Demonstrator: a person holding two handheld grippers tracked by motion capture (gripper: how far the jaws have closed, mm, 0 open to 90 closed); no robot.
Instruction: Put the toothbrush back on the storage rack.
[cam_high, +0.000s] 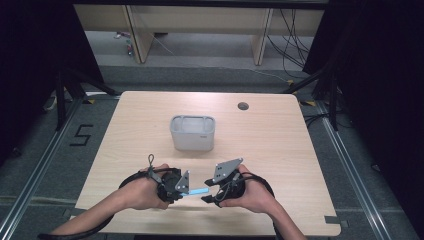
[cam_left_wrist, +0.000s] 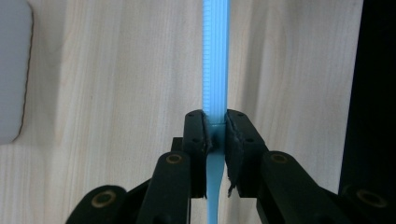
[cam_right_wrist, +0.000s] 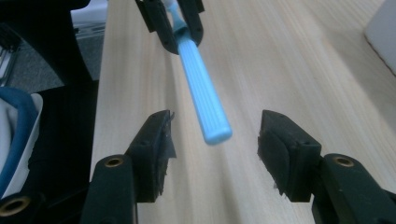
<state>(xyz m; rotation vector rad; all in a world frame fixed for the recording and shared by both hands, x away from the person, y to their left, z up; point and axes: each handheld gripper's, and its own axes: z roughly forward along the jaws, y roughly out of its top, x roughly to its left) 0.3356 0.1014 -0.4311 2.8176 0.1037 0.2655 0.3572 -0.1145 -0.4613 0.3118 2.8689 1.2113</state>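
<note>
Overhead, the high view shows one pale wooden worktop with a single round cable hole near its far edge. One grey rectangular tub stands upright near the middle, well apart from both hands. Two hands come in from the near edge, each holding one gripper. The left gripper points toward the right gripper, and one light-blue ribbed handle spans the short gap between them, just above the worktop's near part. Each gripper carries one grey three-cornered plate on top. On the floor to the left, a black "5" is marked.

Next, the left gripper view: its two black jaws are pressed together on the blue handle, pinching it where the ribbed grip narrows into a smooth thin neck. The ribbed part runs straight up out of the picture; the neck passes down between the jaws. A corner of the grey tub sits at the left edge.

Finally, the right gripper view: its two jaws stand spread wide, one on each side of the handle's rounded free end, touching neither side of it. The handle slants up to the left gripper's jaws, which clamp it. A white corner of the tub shows at the upper right.
</note>
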